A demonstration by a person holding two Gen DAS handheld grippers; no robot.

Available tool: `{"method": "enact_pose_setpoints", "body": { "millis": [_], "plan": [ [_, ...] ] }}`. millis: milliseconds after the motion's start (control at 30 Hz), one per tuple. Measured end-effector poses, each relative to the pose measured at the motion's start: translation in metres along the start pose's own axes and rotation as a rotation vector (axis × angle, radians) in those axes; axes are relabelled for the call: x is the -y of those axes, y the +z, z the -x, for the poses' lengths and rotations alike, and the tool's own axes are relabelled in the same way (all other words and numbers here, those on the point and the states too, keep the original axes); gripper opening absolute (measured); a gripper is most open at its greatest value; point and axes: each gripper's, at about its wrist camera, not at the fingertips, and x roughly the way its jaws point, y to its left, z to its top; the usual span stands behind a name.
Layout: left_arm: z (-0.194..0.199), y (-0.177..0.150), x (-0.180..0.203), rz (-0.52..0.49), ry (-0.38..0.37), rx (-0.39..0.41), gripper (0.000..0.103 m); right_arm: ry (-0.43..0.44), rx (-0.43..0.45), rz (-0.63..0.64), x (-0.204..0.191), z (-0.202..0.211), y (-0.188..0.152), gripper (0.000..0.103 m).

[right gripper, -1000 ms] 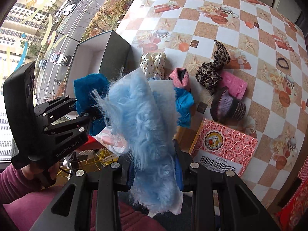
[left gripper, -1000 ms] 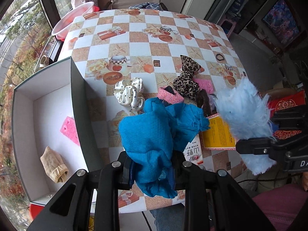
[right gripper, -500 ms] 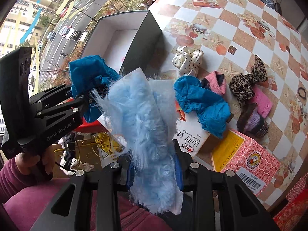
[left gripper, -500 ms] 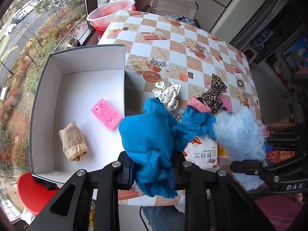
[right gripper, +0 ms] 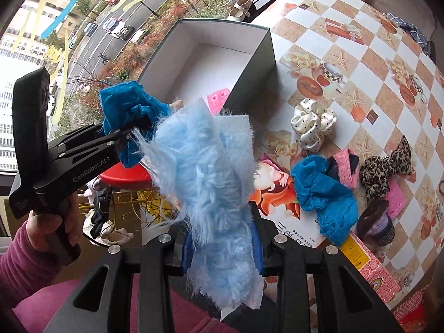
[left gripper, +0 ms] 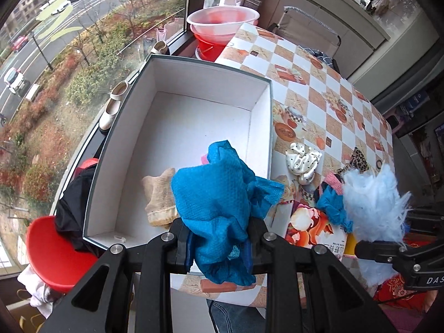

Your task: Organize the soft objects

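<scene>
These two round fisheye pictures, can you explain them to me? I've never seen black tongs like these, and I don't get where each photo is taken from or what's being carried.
There is no robot here. A person holds a hand-operated gripper in each hand, and each gripper carries a fisheye camera that looks forward along its two fingers.

One picture is from the left gripper. Its jaws are shut on a bright blue cloth, over the near end of an open white box. A tan sock and a pink sponge lie inside the box.

The other is from the right gripper, shut on a fluffy light blue cloth. It also shows the person's left hand gripping the other tool.

On the checkered table lie a polka-dot scrunchie, a second blue cloth, a leopard-print bow and printed packets.
</scene>
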Motion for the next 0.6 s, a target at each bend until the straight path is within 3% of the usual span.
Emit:
{"method": "enact_pose_setpoints", "body": {
  "millis": [600],
  "plan": [
    [-0.018,0.012,-0.032,0.120,0.030,-0.025,0.029,0.017,0.014,0.072,-0.041,-0.020,0.078,0.034]
  ]
}}
